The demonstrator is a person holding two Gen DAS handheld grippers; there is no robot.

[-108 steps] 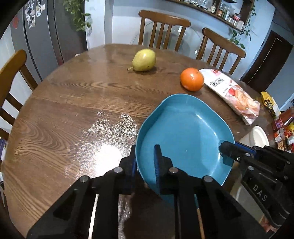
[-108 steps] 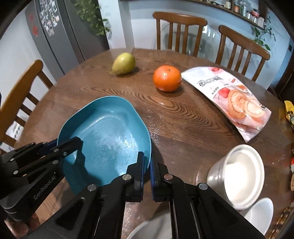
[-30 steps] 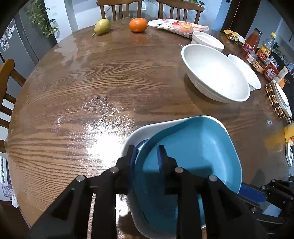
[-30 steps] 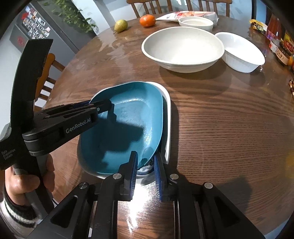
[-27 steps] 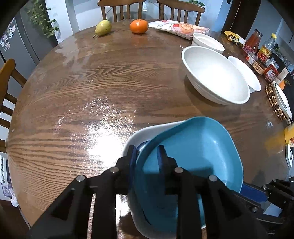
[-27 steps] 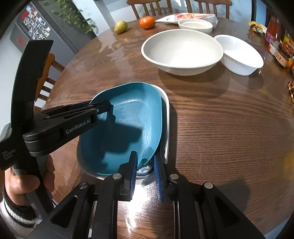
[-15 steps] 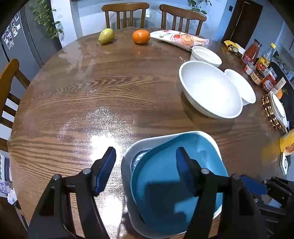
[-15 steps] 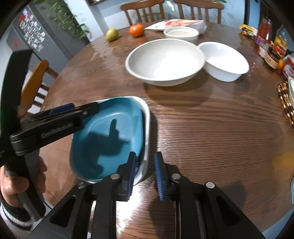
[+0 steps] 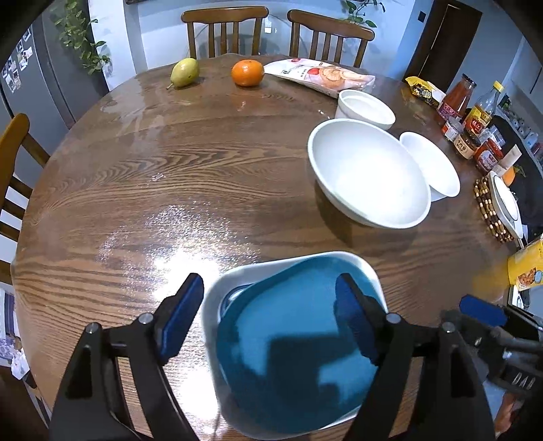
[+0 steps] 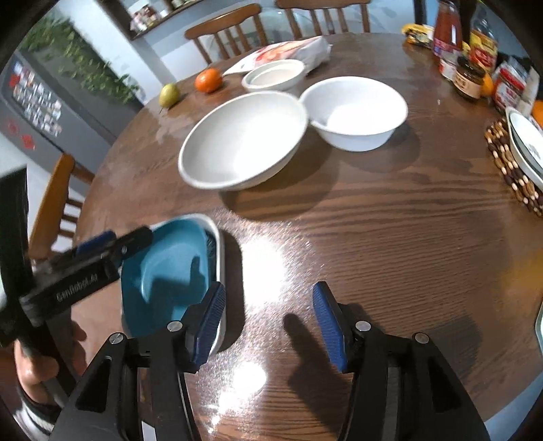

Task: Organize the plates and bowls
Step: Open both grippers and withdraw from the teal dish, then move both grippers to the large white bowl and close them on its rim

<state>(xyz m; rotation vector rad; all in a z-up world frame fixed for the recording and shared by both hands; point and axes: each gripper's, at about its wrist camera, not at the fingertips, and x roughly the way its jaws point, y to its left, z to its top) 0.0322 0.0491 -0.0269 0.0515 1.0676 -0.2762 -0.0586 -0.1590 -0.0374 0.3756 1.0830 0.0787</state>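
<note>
My left tongs [image 9: 268, 319] and right tongs [image 10: 268, 320] are both spreading, pinching nothing. The teal plate [image 9: 298, 352] sits nested in the white dish [image 9: 217, 291] on the tabletop [image 9: 203, 176]. The glazed ware looks stiff, slippery and breakable; I'd grip rims.

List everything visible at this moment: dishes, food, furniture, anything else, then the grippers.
blue dish: 1, teal, nested in the white tray at the table's near edge
white tray: 1, white, under the blue dish
large bowl: 1, white, mid-table right
medium bowl: 1, white, beside the large bowl
small bowl: 1, white, near the snack bag
snack bag: 1, white and red, far side
orange: 1, far side
pear: 1, yellow-green, left of the orange
bottles and jars: several, right edge
table: 1, brown wood
chairs: at least three, wooden
left gripper: jaws opening, astride the dish
right gripper: jaws opening, nothing between
</note>
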